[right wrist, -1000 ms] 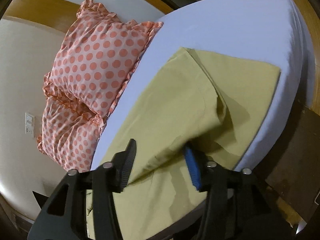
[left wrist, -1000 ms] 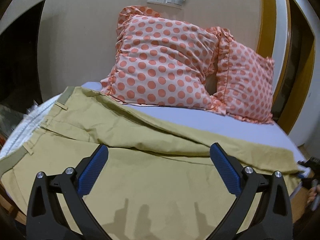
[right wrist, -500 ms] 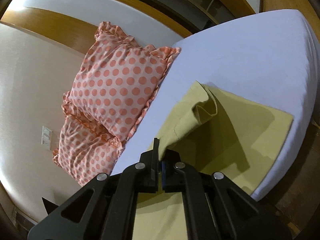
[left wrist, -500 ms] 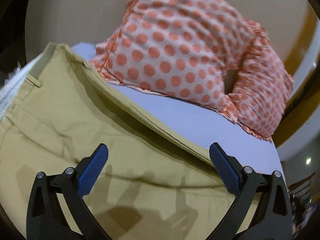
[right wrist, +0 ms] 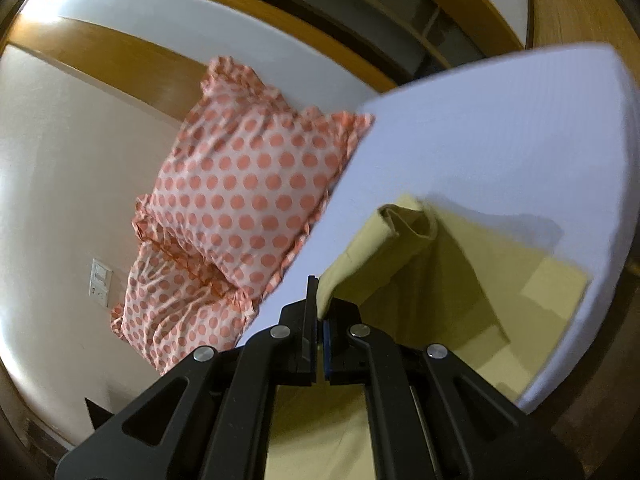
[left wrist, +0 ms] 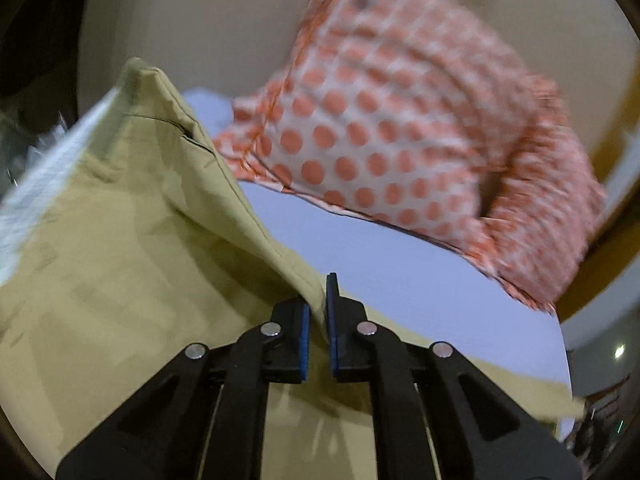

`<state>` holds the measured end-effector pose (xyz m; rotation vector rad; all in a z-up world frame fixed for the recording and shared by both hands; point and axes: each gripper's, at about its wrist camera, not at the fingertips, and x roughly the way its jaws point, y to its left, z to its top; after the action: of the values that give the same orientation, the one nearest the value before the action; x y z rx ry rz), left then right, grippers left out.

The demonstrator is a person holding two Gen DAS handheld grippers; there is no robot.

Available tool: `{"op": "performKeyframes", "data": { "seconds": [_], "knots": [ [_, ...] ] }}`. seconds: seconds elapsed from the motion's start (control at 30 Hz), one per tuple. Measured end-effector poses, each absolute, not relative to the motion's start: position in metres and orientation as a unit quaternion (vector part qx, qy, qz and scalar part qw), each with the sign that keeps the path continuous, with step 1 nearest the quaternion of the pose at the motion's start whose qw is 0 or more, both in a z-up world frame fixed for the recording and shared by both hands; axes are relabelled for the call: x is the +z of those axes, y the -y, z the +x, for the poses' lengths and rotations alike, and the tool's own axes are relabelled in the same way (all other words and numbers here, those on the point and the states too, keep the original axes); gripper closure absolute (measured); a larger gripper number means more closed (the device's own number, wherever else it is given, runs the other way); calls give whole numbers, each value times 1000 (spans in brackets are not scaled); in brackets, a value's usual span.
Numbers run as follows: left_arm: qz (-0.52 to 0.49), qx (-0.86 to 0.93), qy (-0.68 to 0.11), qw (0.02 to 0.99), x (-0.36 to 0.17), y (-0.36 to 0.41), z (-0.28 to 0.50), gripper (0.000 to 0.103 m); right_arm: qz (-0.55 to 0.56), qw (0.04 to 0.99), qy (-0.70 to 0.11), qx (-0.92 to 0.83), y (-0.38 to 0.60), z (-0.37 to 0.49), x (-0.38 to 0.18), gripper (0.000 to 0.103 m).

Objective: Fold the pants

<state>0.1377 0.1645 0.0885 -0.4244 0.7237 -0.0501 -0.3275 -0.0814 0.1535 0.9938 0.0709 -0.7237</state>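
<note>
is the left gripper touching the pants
Touching. The left wrist view shows the left gripper shut on the khaki pants, fabric edge pinched between its blue pads.

Two polka-dot pillows (right wrist: 244, 200) with orange spots and frilled edges lean against a beige wall (right wrist: 60, 184) at the head of a bed (right wrist: 500, 140) covered in a pale lavender sheet. A white wall socket (right wrist: 99, 282) sits beside the pillows.

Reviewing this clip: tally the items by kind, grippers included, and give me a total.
Khaki pants: 1
Polka-dot pillows: 2
Grippers, left and right, each clamped on the pants: 2
Bed: 1
Wall socket panel: 1
Total: 7
</note>
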Motion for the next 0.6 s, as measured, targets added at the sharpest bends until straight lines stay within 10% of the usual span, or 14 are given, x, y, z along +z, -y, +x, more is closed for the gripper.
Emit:
{"op": "performKeyframes", "data": {
  "seconds": [0.27,0.6],
  "knots": [
    [-194,13,-360,912,47,-168,-33,92,467,792,-65,-389,72,-358,133,101],
    [-216,11,-370,904,15,-168,-53,88,459,778,-94,-419,73,-369,114,101]
  ]
}}
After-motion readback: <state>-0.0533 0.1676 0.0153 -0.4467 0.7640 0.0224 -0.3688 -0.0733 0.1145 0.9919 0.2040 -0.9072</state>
